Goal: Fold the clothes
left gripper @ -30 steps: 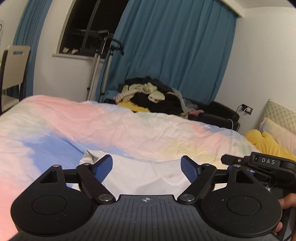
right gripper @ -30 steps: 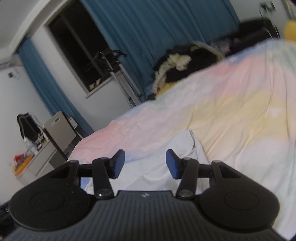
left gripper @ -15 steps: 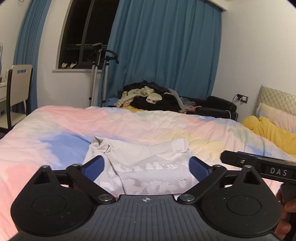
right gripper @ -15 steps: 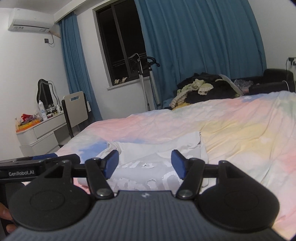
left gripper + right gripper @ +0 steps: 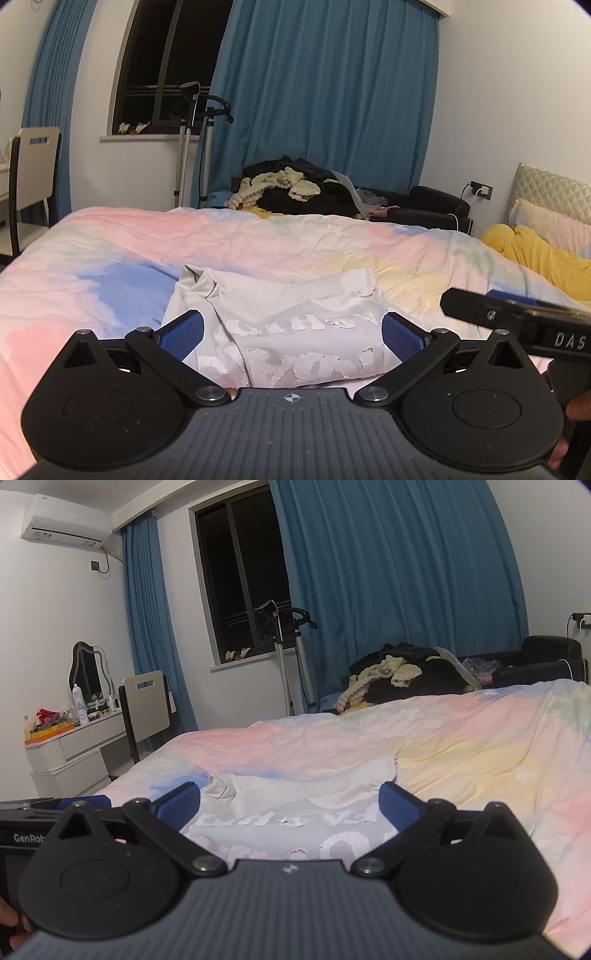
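Observation:
A pale grey folded shirt [image 5: 291, 325] with cracked white lettering lies on the pastel bedspread [image 5: 258, 247], near the front edge. My left gripper [image 5: 291, 334] is open and empty, held just short of the shirt, fingers spread to either side of it. My right gripper [image 5: 288, 805] is open and empty too, low in front of the same shirt [image 5: 295, 808]. The right gripper's body [image 5: 517, 321] shows at the right in the left wrist view; the left gripper's body [image 5: 33, 834] shows at the left in the right wrist view.
A pile of dark and cream clothes [image 5: 295, 188] sits beyond the bed's far edge. A yellow garment [image 5: 535, 254] and pillows lie at the right. A chair [image 5: 146, 709] and dresser [image 5: 74, 753] stand at the left.
Both grippers pulled back and levelled off from the shirt, and their jaws opened wider. The shirt now lies folded with its lettering in view.

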